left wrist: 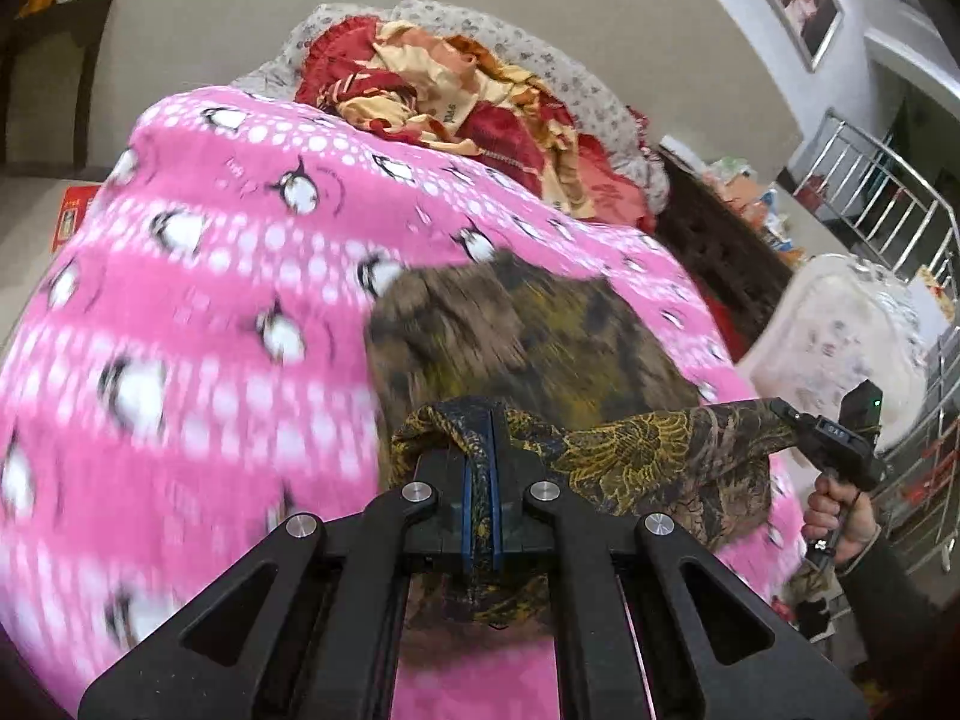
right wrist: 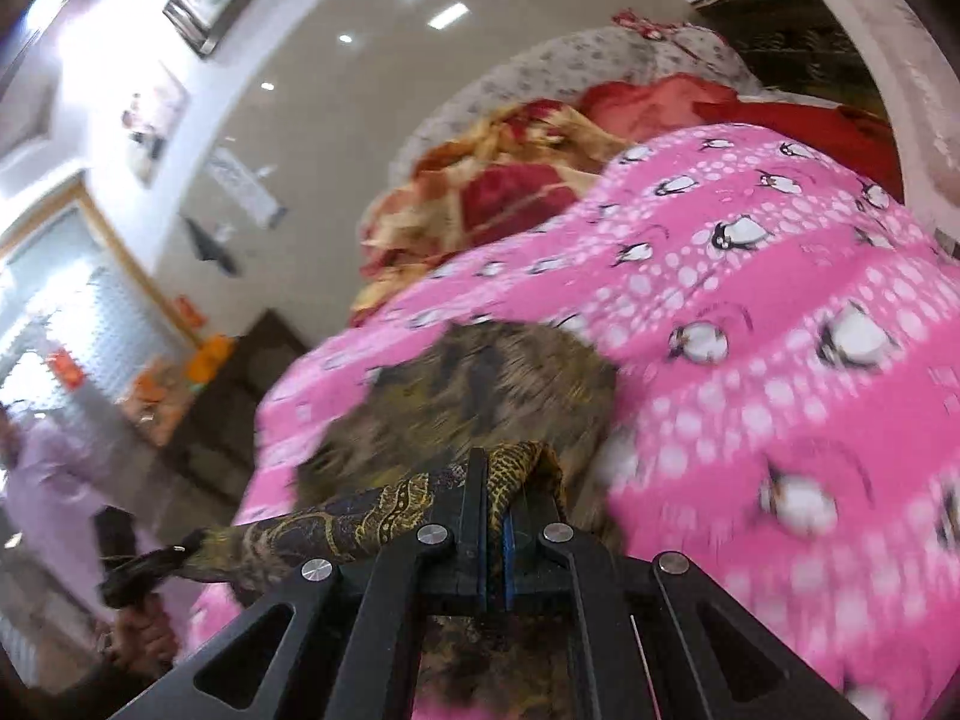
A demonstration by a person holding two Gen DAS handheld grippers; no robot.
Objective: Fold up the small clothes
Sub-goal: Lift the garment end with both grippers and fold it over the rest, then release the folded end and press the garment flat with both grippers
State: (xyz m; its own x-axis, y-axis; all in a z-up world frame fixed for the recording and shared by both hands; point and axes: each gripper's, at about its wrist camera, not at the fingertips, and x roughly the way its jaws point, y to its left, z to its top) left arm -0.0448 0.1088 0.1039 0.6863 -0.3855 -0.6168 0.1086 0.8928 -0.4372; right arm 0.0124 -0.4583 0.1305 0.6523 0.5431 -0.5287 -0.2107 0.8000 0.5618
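Observation:
A small dark garment with a gold and olive floral print [left wrist: 540,348] lies partly on a pink penguin blanket [left wrist: 210,276]. My left gripper [left wrist: 480,420] is shut on one corner of its near edge. My right gripper [right wrist: 495,468] is shut on the other corner; it also shows in the left wrist view [left wrist: 792,420] at the right. The near edge is stretched taut between the two grippers and lifted off the blanket. The far part of the garment [right wrist: 480,384] rests on the pink blanket [right wrist: 750,360] and is motion-blurred.
A crumpled red and cream blanket [left wrist: 456,102] and a grey floral quilt [left wrist: 540,54] lie at the far end. A dark wooden headboard [left wrist: 720,258] and a metal rack [left wrist: 888,204] stand to the right. A person in pale clothes [right wrist: 48,480] stands at the left.

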